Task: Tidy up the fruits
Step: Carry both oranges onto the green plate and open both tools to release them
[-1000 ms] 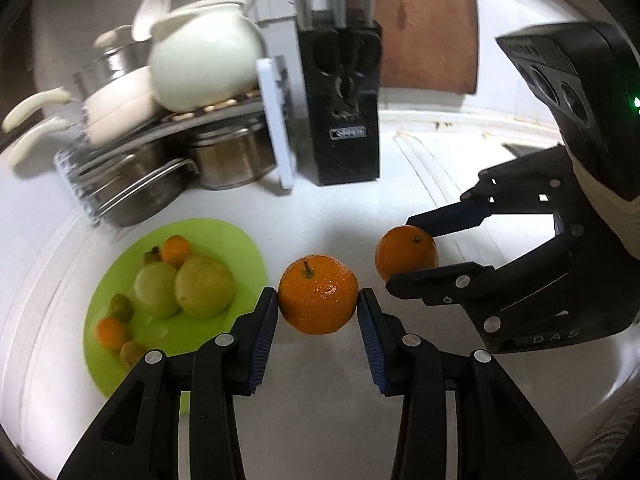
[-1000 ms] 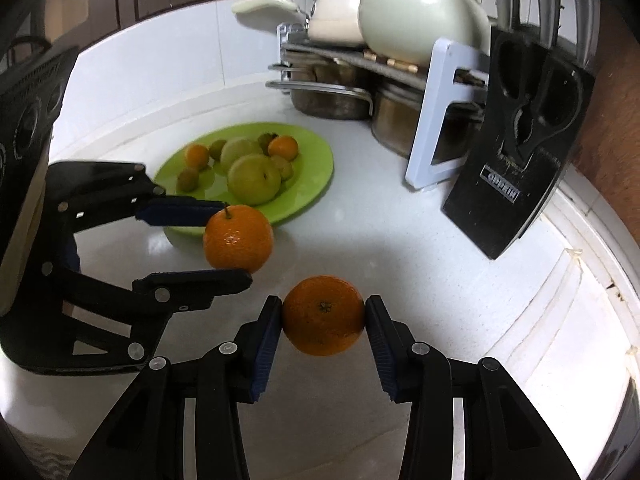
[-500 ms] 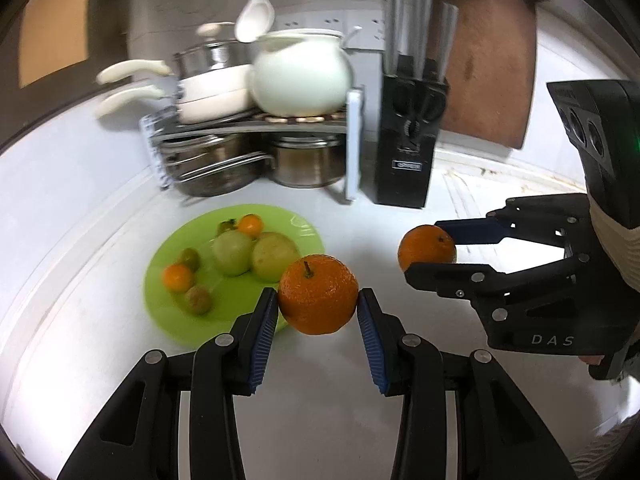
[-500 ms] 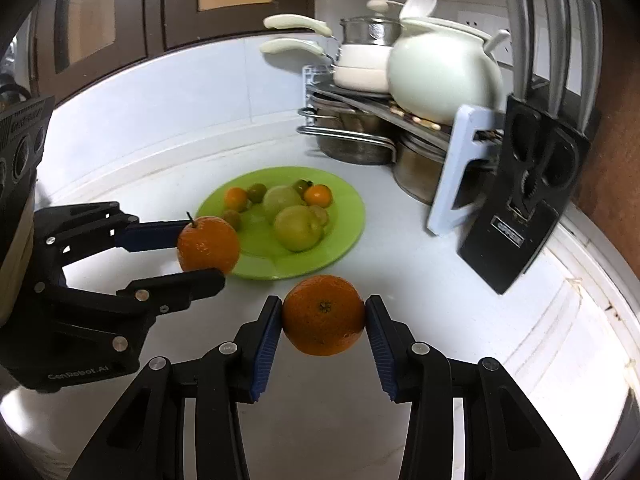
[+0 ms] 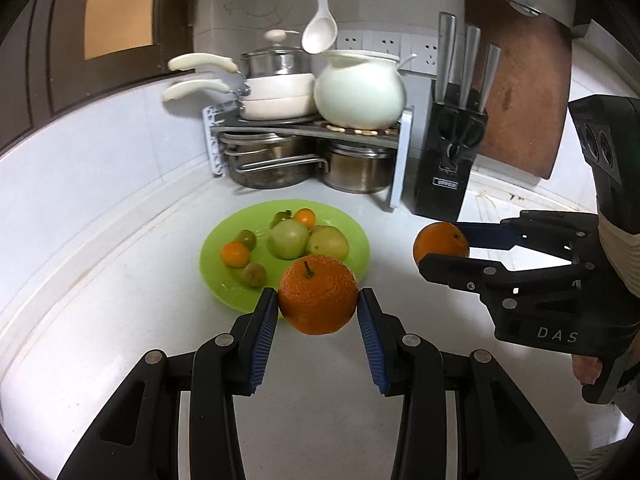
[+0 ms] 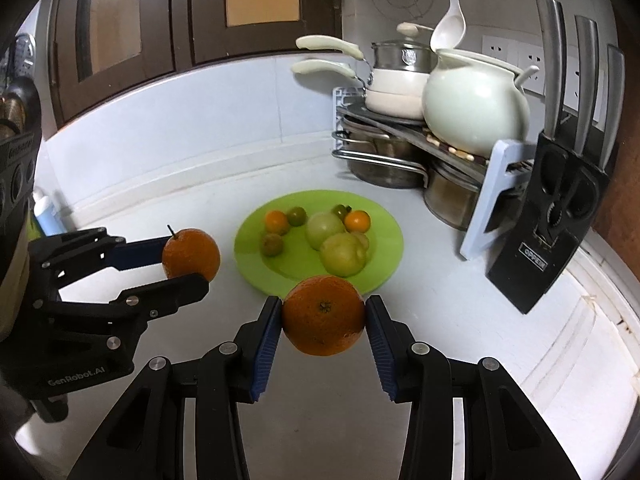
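Left gripper point(image 5: 318, 312) clamped on stemmed orange point(image 5: 318, 300), right gripper point(image 6: 324, 320) clamped on second orange point(image 6: 323, 315). Both aloft near green plate point(image 6: 384, 272), already loaded with small fruit; neither yet placed.

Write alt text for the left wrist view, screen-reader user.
The left gripper holds an orange with a stem above a white counter. Beyond it sits a green plate of small fruit; to the right, the right gripper clamps a second orange. Pots and a knife block stand behind.

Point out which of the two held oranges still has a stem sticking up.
The round orange in the left tool: a short dark stem juts from its top. The right tool holds an orange showing only a flat star-shaped calyx scar.
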